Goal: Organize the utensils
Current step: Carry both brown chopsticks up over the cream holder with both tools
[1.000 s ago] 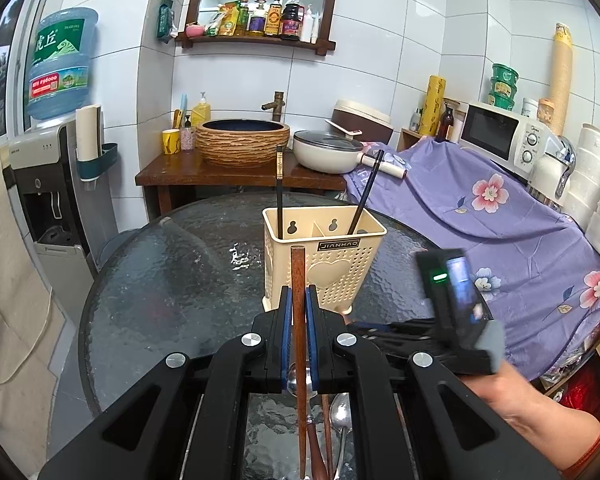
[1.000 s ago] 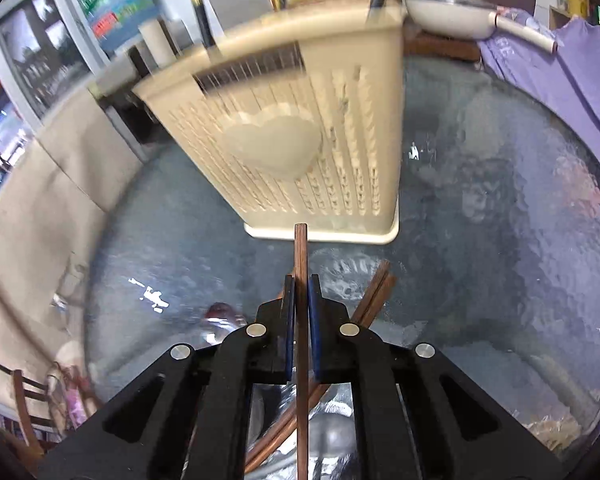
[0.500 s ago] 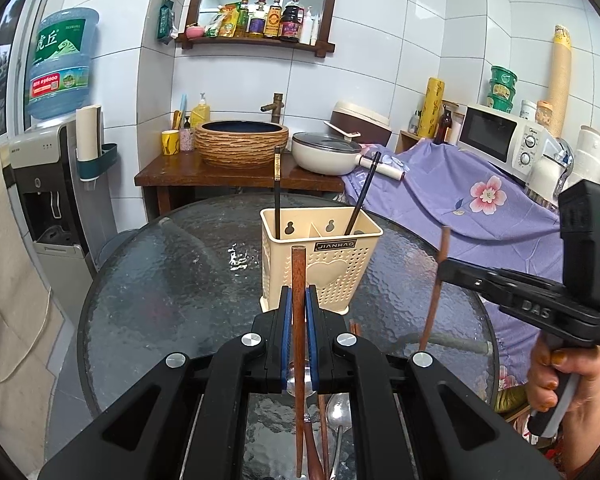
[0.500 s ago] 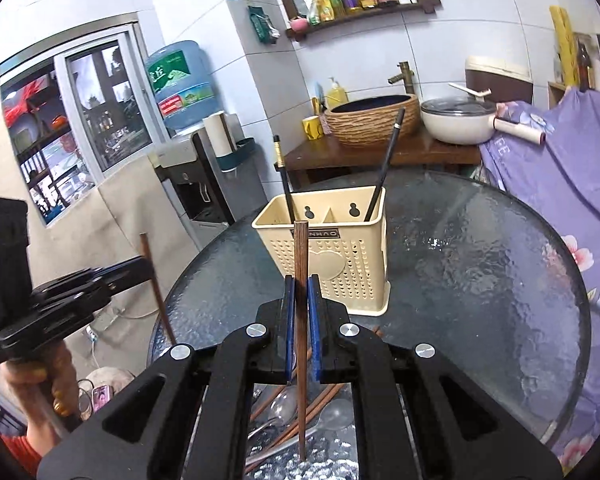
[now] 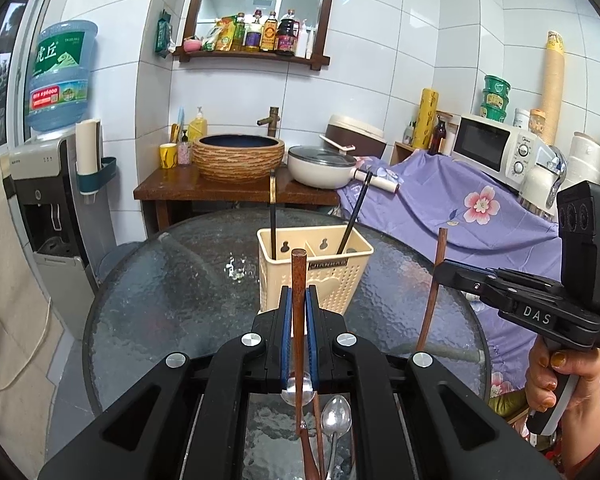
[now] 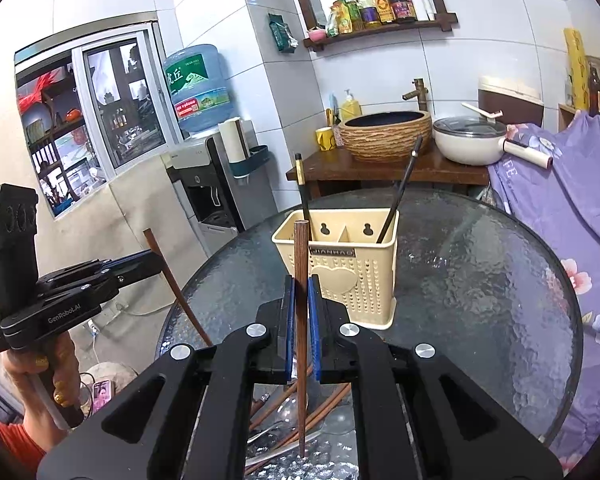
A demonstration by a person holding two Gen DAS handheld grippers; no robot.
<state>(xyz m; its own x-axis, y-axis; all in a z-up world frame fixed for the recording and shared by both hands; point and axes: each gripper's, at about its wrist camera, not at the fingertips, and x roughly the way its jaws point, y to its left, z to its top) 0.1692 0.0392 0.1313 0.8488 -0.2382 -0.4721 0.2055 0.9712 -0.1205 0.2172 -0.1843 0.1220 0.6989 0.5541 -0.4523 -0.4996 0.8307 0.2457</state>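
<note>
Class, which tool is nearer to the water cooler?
Left. The left tool is on the water cooler's side of the table; the right tool is opposite, by the purple cloth.

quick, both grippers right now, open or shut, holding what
left gripper: shut on a brown chopstick.
right gripper: shut on another brown chopstick.

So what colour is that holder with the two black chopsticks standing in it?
Cream, with a heart on its perforated front: the utensil holder, clearest in the right wrist view.

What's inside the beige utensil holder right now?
Two dark chopsticks stand in the beige utensil holder, one in its left compartment, one leaning in the right. The walls hide the bottom.
</note>
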